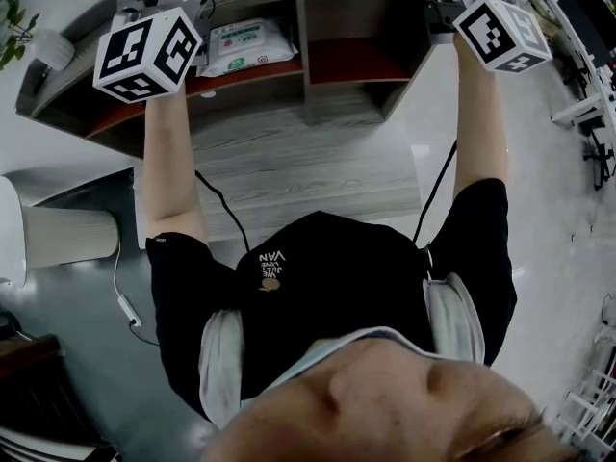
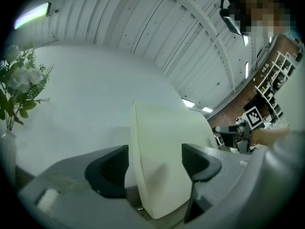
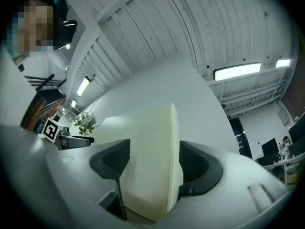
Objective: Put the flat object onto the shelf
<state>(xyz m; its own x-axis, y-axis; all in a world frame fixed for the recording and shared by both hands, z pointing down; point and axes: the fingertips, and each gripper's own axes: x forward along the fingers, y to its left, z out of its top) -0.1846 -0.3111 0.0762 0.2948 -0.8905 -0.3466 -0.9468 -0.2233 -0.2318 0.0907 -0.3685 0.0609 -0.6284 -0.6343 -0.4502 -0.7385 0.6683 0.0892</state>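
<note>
The flat object is a cream board point(image 2: 162, 147), held up on edge against the white ceiling. My left gripper point(image 2: 155, 162) is shut on one end of it, and my right gripper point(image 3: 153, 160) is shut on the other end of the board point(image 3: 147, 147). In the head view only the marker cubes show, the left point(image 1: 149, 51) and the right point(image 1: 502, 32), raised on outstretched arms above the wooden shelf point(image 1: 306, 61). The jaws themselves lie beyond that view's top edge. The shelf has red-floored compartments.
A white and green packet point(image 1: 245, 46) lies in the shelf's left compartment. A vase of white flowers point(image 2: 19, 80) stands to the left. A pale cylinder point(image 1: 63, 234) sits on the floor at the left. White racks and furniture point(image 1: 587, 114) line the right side.
</note>
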